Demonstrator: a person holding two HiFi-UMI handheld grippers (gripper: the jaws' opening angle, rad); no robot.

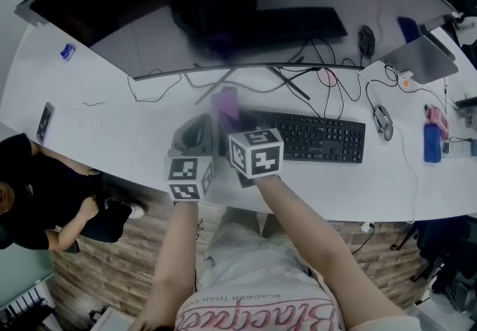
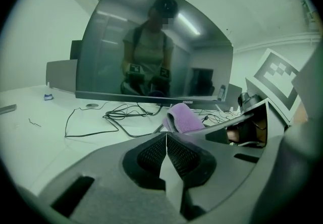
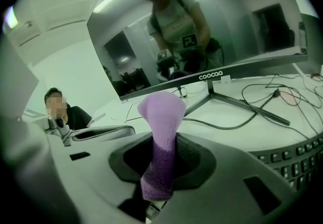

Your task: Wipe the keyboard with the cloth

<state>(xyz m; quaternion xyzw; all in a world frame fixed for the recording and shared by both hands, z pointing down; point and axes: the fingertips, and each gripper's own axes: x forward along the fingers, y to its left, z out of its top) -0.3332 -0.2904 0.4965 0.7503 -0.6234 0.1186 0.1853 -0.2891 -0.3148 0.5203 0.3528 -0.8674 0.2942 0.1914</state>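
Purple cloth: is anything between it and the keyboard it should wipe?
Nothing visible. The right gripper pinches the purple cloth close by the keyboard's left end; the left gripper, shut and empty, sits beside it, not between them.

White desk (image 1: 104, 124) bears curved monitor (image 1: 223, 1), black keyboard (image 1: 320, 138), mouse (image 1: 382, 122), phone (image 1: 45, 121) and cables (image 1: 156, 88)

Head view peers steeply down over the surface (image 1: 97, 106); both gripper views sit low and close, facing the monitor (image 2: 151, 46). All three share it, and the cloth (image 2: 182, 118).
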